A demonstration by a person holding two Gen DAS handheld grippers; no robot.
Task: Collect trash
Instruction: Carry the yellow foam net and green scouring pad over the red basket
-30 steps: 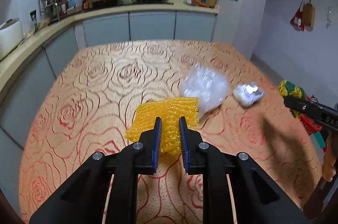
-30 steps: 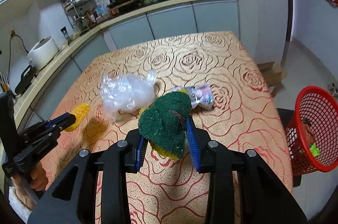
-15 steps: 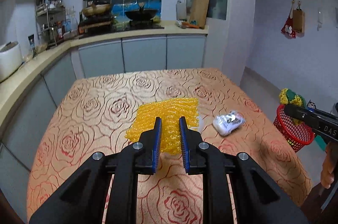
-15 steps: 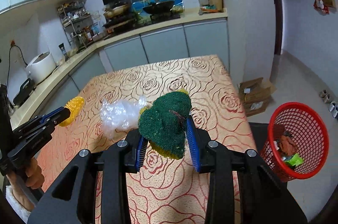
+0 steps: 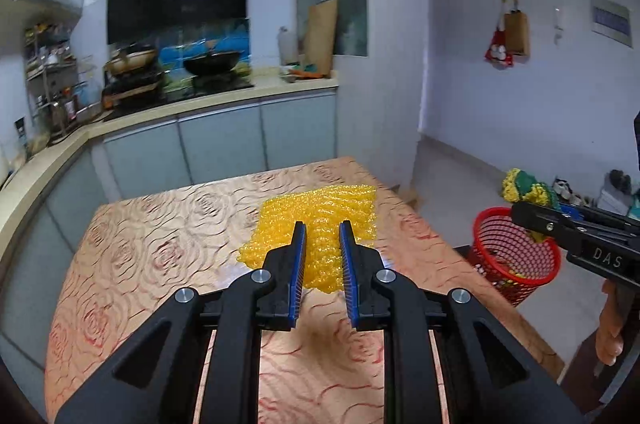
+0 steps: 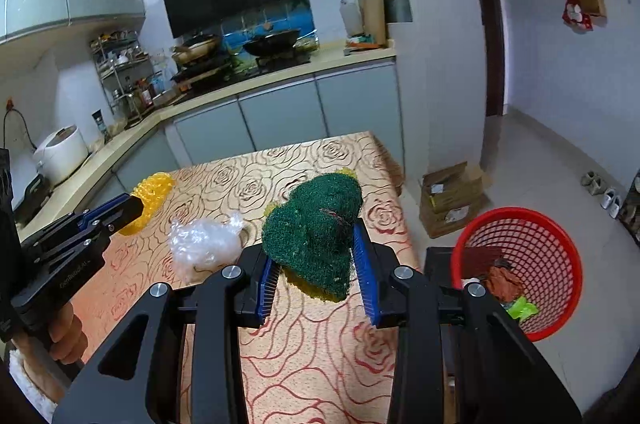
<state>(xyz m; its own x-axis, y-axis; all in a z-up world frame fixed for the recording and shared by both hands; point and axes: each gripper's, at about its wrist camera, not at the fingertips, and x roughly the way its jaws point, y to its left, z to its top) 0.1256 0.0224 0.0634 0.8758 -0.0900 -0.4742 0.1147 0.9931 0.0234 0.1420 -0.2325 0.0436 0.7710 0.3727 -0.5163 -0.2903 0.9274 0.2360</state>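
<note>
While both hands are raised above the tabletop (image 6: 320, 364), which is covered by a beige cloth patterned with red-brown roses, each tool carries a piece of trash. The left tool (image 5: 322, 252) has its blue-padded jaws drawn nearly together on a sheet of yellow bubbly foam netting (image 5: 320, 212), which spreads out ahead of the fingertips and hangs clear of the cloth. From the right wrist view the same netting shows as a yellow lump at the tip of that tool, off to the left.

The right tool (image 6: 314, 264) stands partly open, its pads pressed on either side of a dark green scouring pad with a yellow sponge backing (image 6: 316, 224); the pad bulges up above the jaws, and the yellow layer peeks out beneath and behind it. In the left wrist view this sponge sits just above the rim of a round red plastic mesh basket (image 6: 560, 264).

That basket stands on the pale tiled floor just beyond the tabletop's right edge and already holds some scraps, among them something brown and something bright green. A crumpled clear plastic bag (image 6: 204, 244) lies on the tabletop, left of the right tool. Two cardboard boxes (image 6: 452, 199) rest on the floor beyond the basket.
</note>
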